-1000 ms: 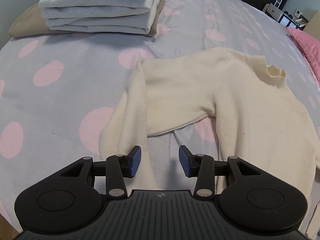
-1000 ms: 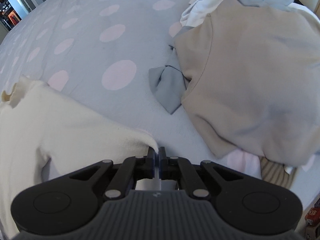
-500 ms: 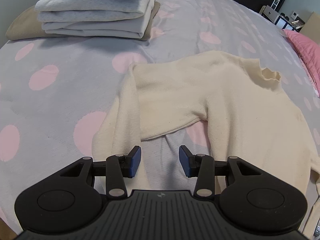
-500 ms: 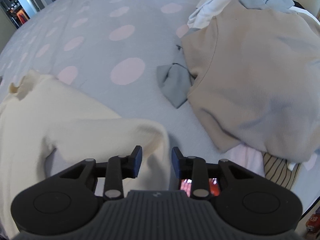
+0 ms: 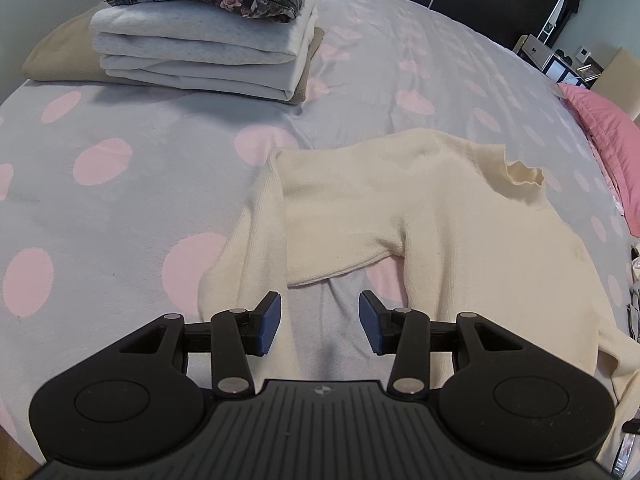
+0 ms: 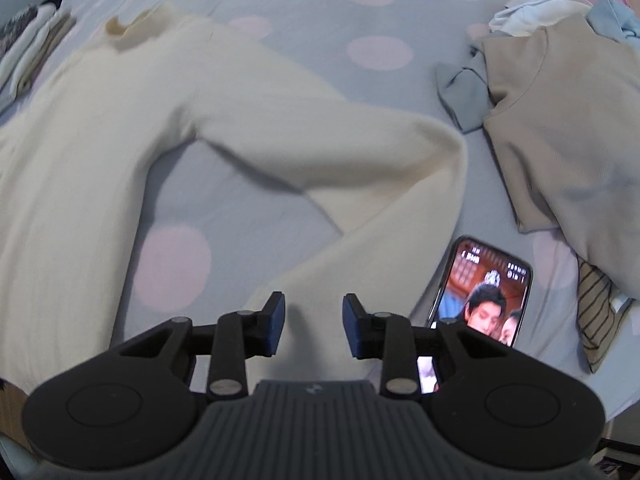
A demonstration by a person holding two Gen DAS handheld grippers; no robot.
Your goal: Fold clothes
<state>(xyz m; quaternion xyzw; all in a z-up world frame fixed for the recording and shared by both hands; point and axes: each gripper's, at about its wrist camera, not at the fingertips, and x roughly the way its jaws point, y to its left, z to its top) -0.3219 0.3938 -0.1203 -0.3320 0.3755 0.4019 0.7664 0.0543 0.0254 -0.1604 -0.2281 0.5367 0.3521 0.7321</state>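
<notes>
A cream knit sweater (image 5: 440, 208) lies spread on the grey bedspread with pink dots (image 5: 120, 184), its wavy collar (image 5: 524, 178) to the right. One sleeve (image 5: 256, 248) runs down its left side toward my left gripper (image 5: 319, 322). That gripper hangs open over the gap between the sleeve and the hem, holding nothing. In the right wrist view the other sleeve (image 6: 360, 160) bends at the elbow and comes back under my right gripper (image 6: 314, 322). Its jaws stand apart above the cuff end without pressing on it.
A stack of folded clothes (image 5: 200, 52) topped by a dark floral piece sits at the far left. A heap of unfolded beige and grey-blue garments (image 6: 568, 120) lies at the right. A lit phone (image 6: 484, 284) rests beside the sleeve. A pink pillow (image 5: 608, 140) borders the bed.
My right gripper let go of the sleeve cuff and opened, then moved back and rolled, bringing the phone into view. The sleeve now lies bent on the bed. The left gripper barely moved.
</notes>
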